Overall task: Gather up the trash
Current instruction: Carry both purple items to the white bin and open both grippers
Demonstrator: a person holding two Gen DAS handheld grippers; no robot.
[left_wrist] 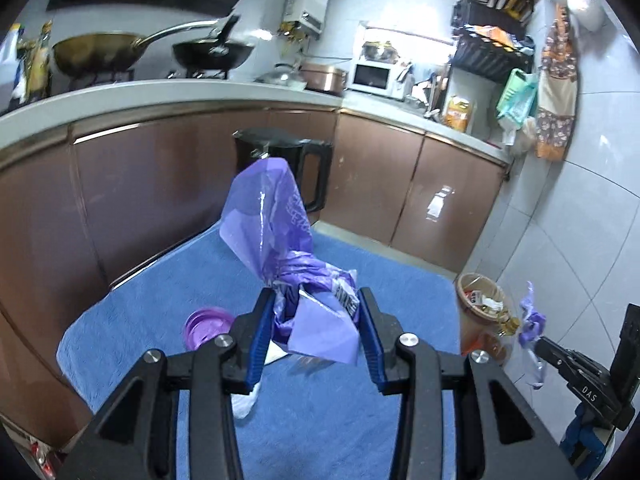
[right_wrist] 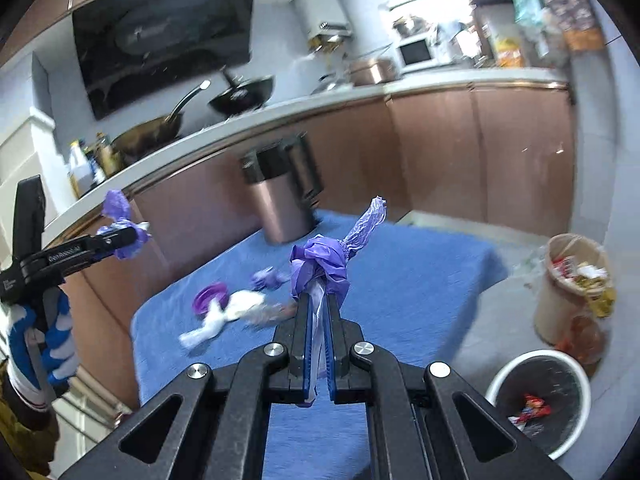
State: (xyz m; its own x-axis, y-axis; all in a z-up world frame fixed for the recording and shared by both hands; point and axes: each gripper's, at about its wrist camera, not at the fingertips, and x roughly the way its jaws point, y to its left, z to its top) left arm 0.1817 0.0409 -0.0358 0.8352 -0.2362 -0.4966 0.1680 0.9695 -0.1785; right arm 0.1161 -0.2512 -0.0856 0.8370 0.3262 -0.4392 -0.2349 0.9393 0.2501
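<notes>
status: midway, I'd say | left gripper (left_wrist: 316,312) clamped on a bunched purple trash bag (left_wrist: 280,236) | right gripper (right_wrist: 318,312) pinched shut on purple plastic (right_wrist: 320,268) | left on blue cloth (right_wrist: 420,280): white wrapper (right_wrist: 228,312), purple lid (right_wrist: 209,298) | white bin (right_wrist: 538,396) barely filled

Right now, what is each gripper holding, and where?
Left gripper: purple bag, at its bunched middle. Right gripper: purple plastic, pinched just below its knot.
</notes>
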